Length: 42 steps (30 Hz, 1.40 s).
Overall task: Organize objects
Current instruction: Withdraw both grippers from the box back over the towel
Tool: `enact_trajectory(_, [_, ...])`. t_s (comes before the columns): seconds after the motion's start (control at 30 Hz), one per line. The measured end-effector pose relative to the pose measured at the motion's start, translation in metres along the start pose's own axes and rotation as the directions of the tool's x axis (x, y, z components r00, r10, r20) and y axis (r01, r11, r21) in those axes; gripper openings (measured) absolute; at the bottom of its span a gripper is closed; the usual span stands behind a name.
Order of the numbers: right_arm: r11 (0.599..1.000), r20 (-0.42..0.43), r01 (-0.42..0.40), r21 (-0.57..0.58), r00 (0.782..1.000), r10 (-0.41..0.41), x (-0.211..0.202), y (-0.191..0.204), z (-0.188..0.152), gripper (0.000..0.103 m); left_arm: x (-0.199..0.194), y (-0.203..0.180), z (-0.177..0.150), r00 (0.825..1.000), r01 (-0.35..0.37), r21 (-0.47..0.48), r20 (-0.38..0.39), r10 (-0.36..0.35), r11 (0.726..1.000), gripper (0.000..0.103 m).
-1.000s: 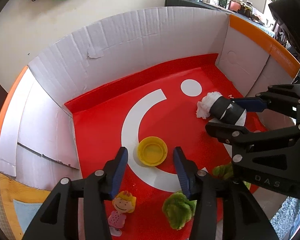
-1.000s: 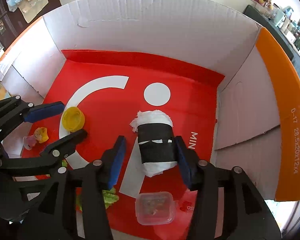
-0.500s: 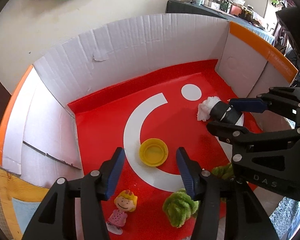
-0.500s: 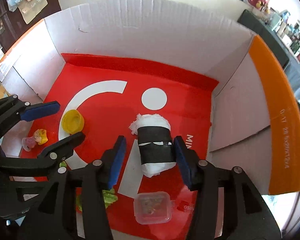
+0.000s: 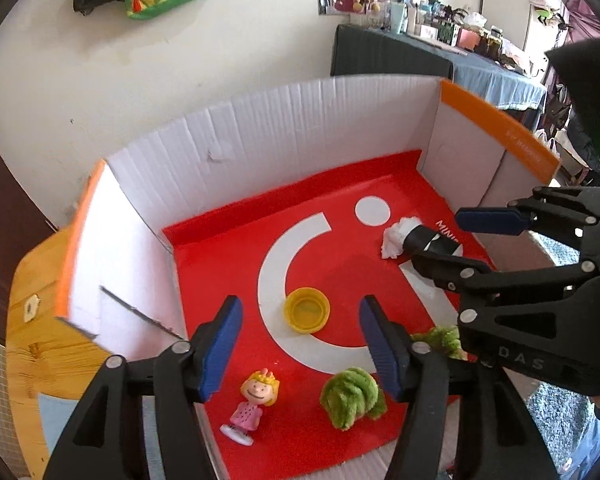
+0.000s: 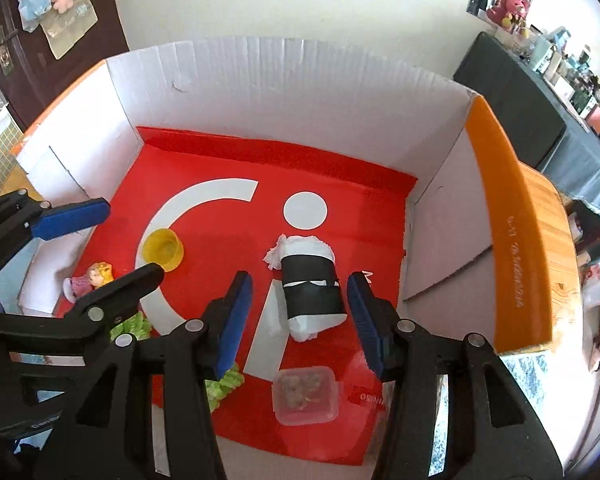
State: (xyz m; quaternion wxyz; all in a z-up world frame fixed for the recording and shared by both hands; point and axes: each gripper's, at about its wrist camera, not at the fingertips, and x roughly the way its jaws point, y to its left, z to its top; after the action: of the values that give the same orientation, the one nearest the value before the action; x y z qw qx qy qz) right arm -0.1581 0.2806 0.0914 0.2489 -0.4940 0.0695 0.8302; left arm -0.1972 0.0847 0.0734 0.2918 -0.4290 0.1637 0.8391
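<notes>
Grippers hover over a box already holding the loose items

Cardboard box [image 5: 260, 148], white-walled with a red printed floor, sits under both tools and serves as the collecting place. The left gripper [image 5: 300, 344] has just been opening its jaws; they stand wide and empty, with the yellow cap [image 5: 307, 315] lying on the floor ahead of them, between the blue pads in view but untouched, which looks like a release into the box. Nearer than its fingertips lie a small doll figure [image 5: 253, 402] and a green fuzzy toy [image 5: 352, 396], a second green piece [image 5: 440, 340] just to its right.

The right gripper [image 6: 296, 316] hangs with jaws part open and nothing clamped. The paper roll with a black band [image 6: 310, 286] lies on the floor between its pads, apart from both, probably also set down. A clear lidded tub [image 6: 305, 394] holding brownish bits sits close under this gripper, near the box's front edge.
</notes>
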Motion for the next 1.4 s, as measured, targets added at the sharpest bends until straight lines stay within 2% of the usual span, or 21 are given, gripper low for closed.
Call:
enact_trajectory(0.1, [1.000,0.023,0.005,-0.012,1.000,-0.005,-0.009,0.003,-0.004,0.048,-0.016,0.001,-0.001,0.999,-0.006,-0.014,0.039,0.007,1.000,0.066])
enact_trajectory(0.23, [1.000,0.065,0.017,-0.024,0.998,-0.016,-0.024,0.007,-0.004,0.056,-0.035,0.001,0.001,0.997,0.000,-0.034,0.081,0.003,0.999,0.067])
enact_trajectory(0.33, [0.999,0.098,0.020,-0.030,0.995,-0.017,-0.039,0.011,-0.005,0.057,-0.052,0.005,0.000,0.993,-0.007,-0.047,0.119,0.012,0.999,0.068])
enact_trajectory(0.53, [0.998,0.156,0.044,-0.035,0.987,-0.038,-0.058,0.016,-0.009,0.058,-0.084,0.010,0.000,0.981,-0.017,-0.071,0.189,0.030,0.997,0.069])
enact_trajectory(0.63, [0.998,0.190,0.060,-0.028,0.980,-0.054,-0.073,0.018,-0.011,0.061,-0.098,0.011,-0.003,0.974,-0.026,-0.081,0.224,0.044,0.996,0.073])
enact_trajectory(0.77, [0.997,0.247,0.082,-0.009,0.966,-0.078,-0.095,0.021,-0.019,0.063,-0.119,0.011,-0.011,0.961,-0.026,-0.088,0.273,0.049,0.996,0.074])
enact_trajectory(0.9, [0.997,0.299,0.066,0.034,0.952,-0.073,-0.118,0.019,-0.026,0.064,-0.136,0.010,-0.019,0.947,-0.035,-0.100,0.316,0.065,0.994,0.074])
enact_trajectory(1.0, [0.997,0.341,0.064,0.039,0.937,-0.074,-0.135,0.019,-0.033,0.066,-0.150,0.010,-0.026,0.933,-0.030,-0.111,0.353,0.068,0.993,0.079])
enact_trajectory(1.1, [0.996,0.393,0.076,0.050,0.915,-0.089,-0.155,0.020,-0.042,0.074,-0.164,0.008,-0.033,0.920,-0.029,-0.117,0.385,0.073,0.993,0.079])
enact_trajectory(1.23, [0.996,0.446,0.056,0.063,0.892,-0.078,-0.177,0.021,-0.057,0.076,-0.179,0.008,-0.043,0.905,-0.024,-0.140,0.418,0.081,0.990,0.084])
enact_trajectory(1.33, [0.996,0.478,0.057,0.074,0.874,-0.085,-0.189,0.023,-0.069,0.082,-0.187,0.007,-0.051,0.889,-0.046,-0.167,0.443,0.116,0.985,0.086])
enact_trajectory(1.4, [0.996,0.485,0.058,0.073,0.870,-0.087,-0.193,0.025,-0.075,0.084,-0.189,0.005,-0.056,0.888,-0.043,-0.169,0.445,0.115,0.985,0.089])
